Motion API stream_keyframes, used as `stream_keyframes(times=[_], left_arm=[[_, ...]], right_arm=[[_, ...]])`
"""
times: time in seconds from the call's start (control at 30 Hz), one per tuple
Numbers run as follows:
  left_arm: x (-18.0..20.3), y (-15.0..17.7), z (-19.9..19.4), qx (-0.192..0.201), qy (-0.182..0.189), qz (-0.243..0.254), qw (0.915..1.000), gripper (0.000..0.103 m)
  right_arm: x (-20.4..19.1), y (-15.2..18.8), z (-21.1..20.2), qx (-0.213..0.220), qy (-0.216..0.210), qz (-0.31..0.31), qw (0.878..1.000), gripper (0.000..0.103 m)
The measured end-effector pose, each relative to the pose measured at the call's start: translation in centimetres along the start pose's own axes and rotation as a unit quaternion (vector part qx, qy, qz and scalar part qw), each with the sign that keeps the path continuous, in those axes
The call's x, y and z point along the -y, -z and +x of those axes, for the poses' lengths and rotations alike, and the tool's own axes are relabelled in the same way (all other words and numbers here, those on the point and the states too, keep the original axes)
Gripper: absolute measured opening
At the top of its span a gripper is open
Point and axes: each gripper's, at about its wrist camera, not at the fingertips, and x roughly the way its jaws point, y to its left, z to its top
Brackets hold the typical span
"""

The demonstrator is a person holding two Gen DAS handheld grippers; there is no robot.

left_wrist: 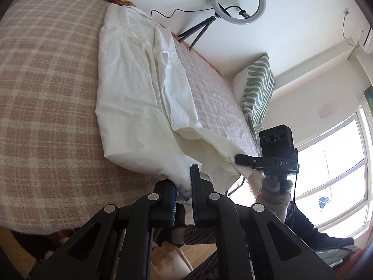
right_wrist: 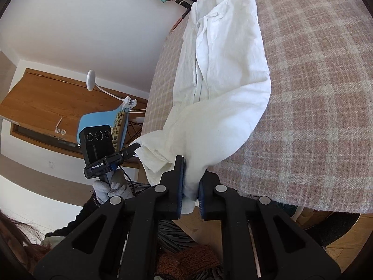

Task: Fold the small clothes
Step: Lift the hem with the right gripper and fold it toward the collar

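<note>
We hold the white shirt's (left_wrist: 130,88) near hem, left gripper (left_wrist: 184,191) and right gripper (right_wrist: 190,184) jaws clenched on its corners; next, carry the hem to the far collar.

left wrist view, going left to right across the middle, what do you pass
plaid blanket → white shirt → green striped cushion → window

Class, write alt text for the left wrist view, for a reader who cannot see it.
The left gripper pinches the near corner of a white garment that lies along a beige checked tablecloth. To the right, the right gripper, held in a gloved hand, clamps the other near corner. Behind stand a ring light and a green striped cushion.
</note>
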Motion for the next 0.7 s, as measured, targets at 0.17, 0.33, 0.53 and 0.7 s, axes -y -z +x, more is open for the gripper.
stream_keyframes(times=[0.17,0.33,0.53,0.7], left_arm=[[-0.1,-3.6,0.3,0.039,-0.010,0.000,0.9992,0.009],[-1.2,-7.2,1.7,0.050,-0.034,-0.001,0.9982,0.009],[-3.5,-10.5,3.8,0.050,-0.070,-0.010,0.9963,0.008],[-4.7,-12.2,5.1,0.049,-0.087,-0.009,0.9949,0.008]], right_arm=[[0.0,-3.4,-0.5,0.038,-0.001,0.005,0.999,0.012],[0.3,-7.4,0.6,0.056,0.021,0.004,0.998,0.012],[3.5,-11.7,2.6,0.059,0.036,0.046,0.997,0.012],[5.0,-13.8,4.1,0.043,0.037,0.070,0.996,0.013]])
